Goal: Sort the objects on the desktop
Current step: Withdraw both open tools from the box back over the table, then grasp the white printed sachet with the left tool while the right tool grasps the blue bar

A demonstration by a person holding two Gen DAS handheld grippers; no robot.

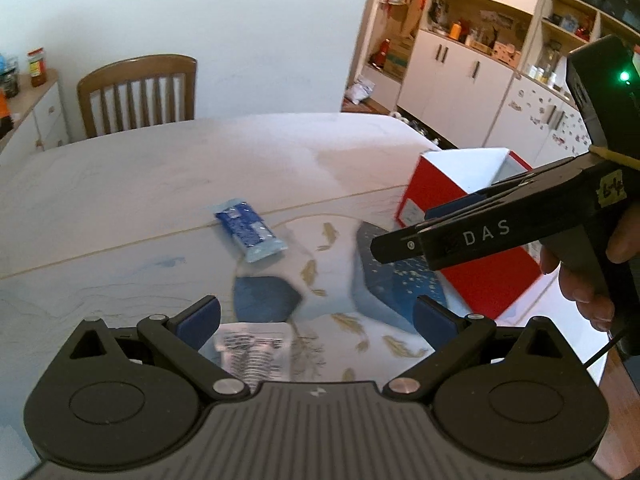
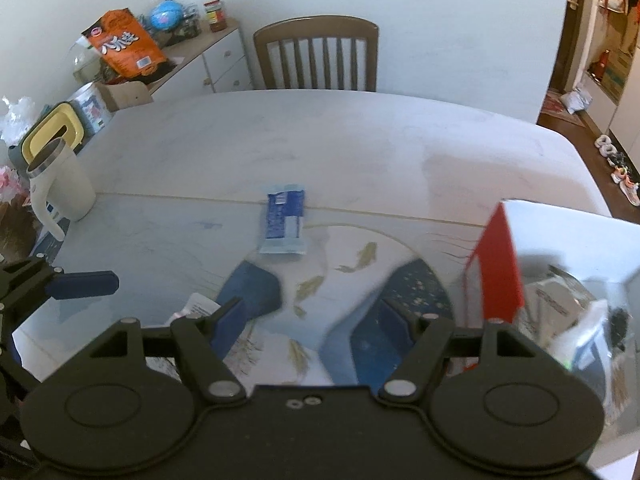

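A glossy, reflective tabletop [image 2: 360,152] mirrors the matt black plastic left gripper [image 1: 318,314]. Ahead of its jaws lies a shiny blue plastic-wrapped packet [image 1: 250,230]; right of them, a smooth red-and-white cardboard box [image 1: 444,196]. Beyond stands a varnished wooden chair [image 2: 316,54].

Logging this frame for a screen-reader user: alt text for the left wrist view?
The open left gripper hovers over a table, above a clear blister pack. A blue packet lies ahead, and at right the right gripper reaches in front of a red box.
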